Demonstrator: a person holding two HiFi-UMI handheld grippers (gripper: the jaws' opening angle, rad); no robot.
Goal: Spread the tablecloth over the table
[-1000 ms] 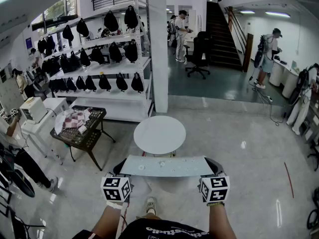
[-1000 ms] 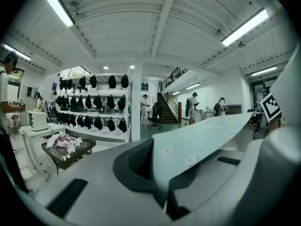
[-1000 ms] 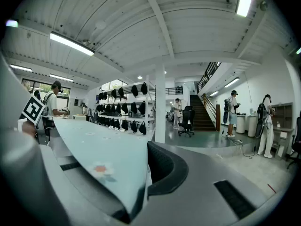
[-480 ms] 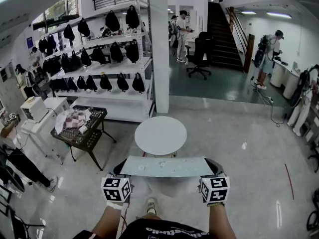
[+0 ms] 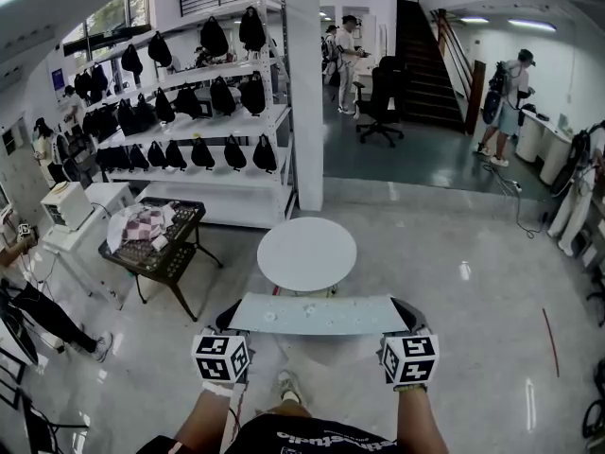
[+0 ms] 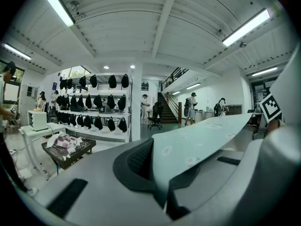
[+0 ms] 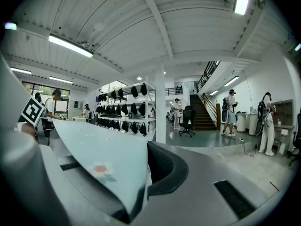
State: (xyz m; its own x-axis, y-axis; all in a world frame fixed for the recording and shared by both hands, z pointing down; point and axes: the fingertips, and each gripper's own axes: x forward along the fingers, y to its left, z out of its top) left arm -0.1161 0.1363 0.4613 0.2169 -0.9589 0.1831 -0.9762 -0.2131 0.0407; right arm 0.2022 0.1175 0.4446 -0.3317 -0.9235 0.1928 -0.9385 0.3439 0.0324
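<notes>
The left hand-held gripper (image 5: 227, 322) and the right hand-held gripper (image 5: 406, 318) each clamp one end of the pale tablecloth (image 5: 317, 314), which is stretched flat between them. The cloth is near the round white table (image 5: 307, 253), on the person's side of it.

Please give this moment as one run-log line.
left tool: shut on pale blue flower-print tablecloth | right tool: shut on same tablecloth | tablecloth: held taut between tools | round white table: uncovered, ahead

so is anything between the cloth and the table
Nothing visible. The cloth is stretched between the left tongs and right tongs, both shut on it. The table stands just beyond its far edge, with only open floor between them.
</notes>
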